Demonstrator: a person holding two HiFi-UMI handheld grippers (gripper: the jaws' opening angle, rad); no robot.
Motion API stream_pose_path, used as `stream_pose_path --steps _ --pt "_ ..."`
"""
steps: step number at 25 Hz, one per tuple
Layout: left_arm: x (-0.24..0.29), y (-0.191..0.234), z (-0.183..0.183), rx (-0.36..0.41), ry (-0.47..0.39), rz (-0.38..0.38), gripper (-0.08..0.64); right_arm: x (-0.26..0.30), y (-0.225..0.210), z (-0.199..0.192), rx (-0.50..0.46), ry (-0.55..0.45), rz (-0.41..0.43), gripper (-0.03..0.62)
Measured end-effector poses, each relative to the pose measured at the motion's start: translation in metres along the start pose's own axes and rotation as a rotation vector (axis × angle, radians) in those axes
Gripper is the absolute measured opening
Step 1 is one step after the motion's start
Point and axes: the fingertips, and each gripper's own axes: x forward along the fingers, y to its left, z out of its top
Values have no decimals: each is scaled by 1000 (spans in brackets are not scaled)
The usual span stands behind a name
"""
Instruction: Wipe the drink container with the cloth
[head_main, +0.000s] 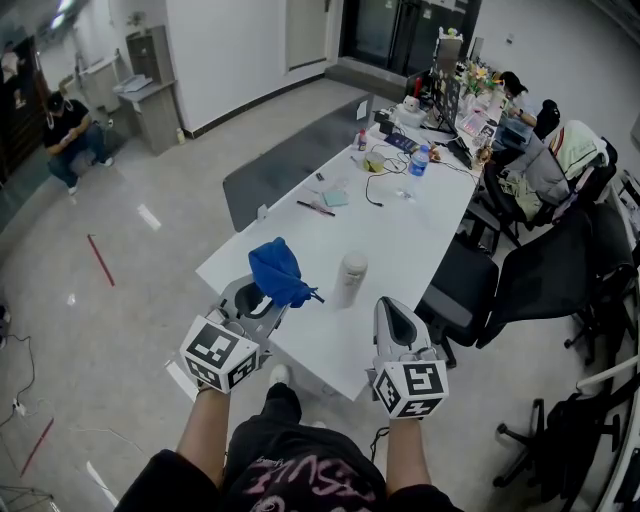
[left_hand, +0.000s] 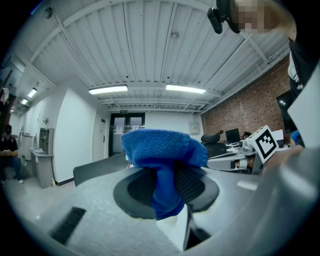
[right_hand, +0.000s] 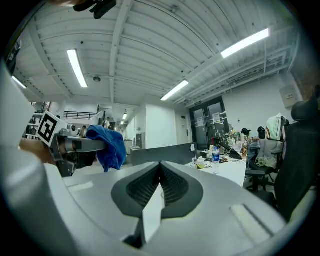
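The left claw (left_hand: 169, 186) was closed on a blue cloth (left_hand: 161, 150). The cloth was pinched between the two jaws, with one bunch standing above them and a short end hanging below. The right claw (right_hand: 160, 181) was fully closed, its jaws pressed together with nothing between them. Both claws pointed level, side by side, over the near end of a long white counter (head_main: 400, 235).

The drink container (head_main: 351, 278), a pale cylinder with a lid, stood upright on the counter close to the near edge. In the head view it was between the two claws and a little beyond them. It was just beside the cloth on its right, with a small gap, and no claw touched it.

Farther along the counter stood a water bottle (head_main: 419, 160) with a blue label, among cables and small papers. Dark office chairs (head_main: 540, 275) stood along the right side of the counter. Far to the left, a person (head_main: 68, 130) crouched on the floor.
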Motion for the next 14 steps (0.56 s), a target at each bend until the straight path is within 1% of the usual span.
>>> stream_pose_path --steps 14 --pt "-7 -6 2 -5 0 -12 97 -9 4 0 5 0 -8 -2"
